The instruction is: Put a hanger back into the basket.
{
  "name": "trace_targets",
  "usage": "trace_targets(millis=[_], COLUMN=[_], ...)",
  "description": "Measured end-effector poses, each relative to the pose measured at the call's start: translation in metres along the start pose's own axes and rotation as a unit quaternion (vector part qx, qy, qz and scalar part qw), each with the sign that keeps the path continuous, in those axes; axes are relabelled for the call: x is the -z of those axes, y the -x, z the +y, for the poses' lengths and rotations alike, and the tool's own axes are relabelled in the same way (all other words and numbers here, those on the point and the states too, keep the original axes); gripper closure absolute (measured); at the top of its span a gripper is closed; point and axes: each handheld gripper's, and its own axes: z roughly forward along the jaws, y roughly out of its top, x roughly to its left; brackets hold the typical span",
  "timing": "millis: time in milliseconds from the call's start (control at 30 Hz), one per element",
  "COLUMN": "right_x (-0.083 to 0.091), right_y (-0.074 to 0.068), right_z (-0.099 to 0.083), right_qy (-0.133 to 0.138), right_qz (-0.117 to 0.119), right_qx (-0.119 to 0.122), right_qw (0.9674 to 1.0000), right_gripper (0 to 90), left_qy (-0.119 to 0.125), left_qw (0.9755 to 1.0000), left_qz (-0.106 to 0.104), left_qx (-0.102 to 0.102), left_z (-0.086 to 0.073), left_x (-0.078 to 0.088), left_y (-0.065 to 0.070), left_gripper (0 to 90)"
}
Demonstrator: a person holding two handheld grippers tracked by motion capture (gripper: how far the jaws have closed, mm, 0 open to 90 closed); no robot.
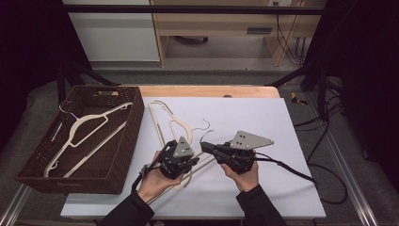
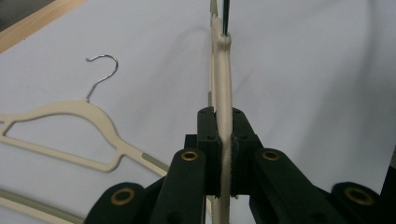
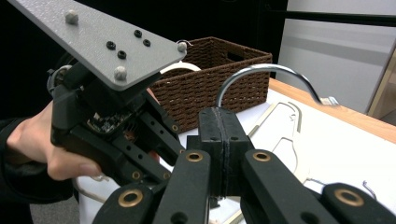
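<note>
both tools are working one cream hanger (image 1: 190,173) near the front edge of the tabletop (image 1: 291,188), about mid-width. the left tool (image 2: 223,154) has its jaws pinched hard on the hanger's flat cream body, which runs edge-on straight up between them in the left gripper view. the right tool (image 3: 223,154) looks pressed together on that hanger's steel hook (image 3: 268,74); the wire curls out right above its jaws in the right gripper view. my guess at why: one hand steadies the body while the other controls the hook, so the thing can't swing or snag while it gets carried.

further back, more cream hangers lie flat on the white cover toward the middle and the back edge. i count at least two of them there (image 1: 171,123), overlapping, so an exact number is hard to call.

at the left edge sits a dark brown wicker basket (image 1: 33,165), tipped a bit over the side, with two more hangers (image 1: 87,134) already lying inside. looks like the basket is where the held one is headed. one basket, two tools, five or so hangers total.
</note>
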Motion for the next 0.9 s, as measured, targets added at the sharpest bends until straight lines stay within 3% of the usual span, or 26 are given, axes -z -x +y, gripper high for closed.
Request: trace_targets(millis=[200,333,633,767,900], right_x=[-0.002,0.010,0.052,0.068,0.081], right_y=[-0.001,0.000,0.021,0.028,0.035], right_z=[0.001,0.002,-0.010,-0.022,-0.035], right_qy=[-0.003,0.003,0.012,-0.001,-0.018], right_qz=[-0.006,-0.015,-0.086,-0.119,-0.149], right_qx=[0.004,0.010,-0.016,-0.026,-0.037], right_qw=[1.0000,0.9998,0.9961,0.9925,0.9879], right_gripper=[89.7,81.2,49.3,32.4,22.4], left_qy=[0.008,0.022,0.071,0.086,0.088], left_qw=[1.0000,0.9997,0.9967,0.9952,0.9949], left_qz=[-0.003,0.001,0.025,0.031,0.034], left_qx=[0.006,0.014,0.030,0.036,0.037], left_z=[-0.001,-0.001,0.010,0.016,0.021], left_x=[0.004,0.018,0.076,0.100,0.119], left_y=[-0.002,-0.011,-0.041,-0.054,-0.071], left_gripper=[85.8,85.7,85.7,85.7,85.7])
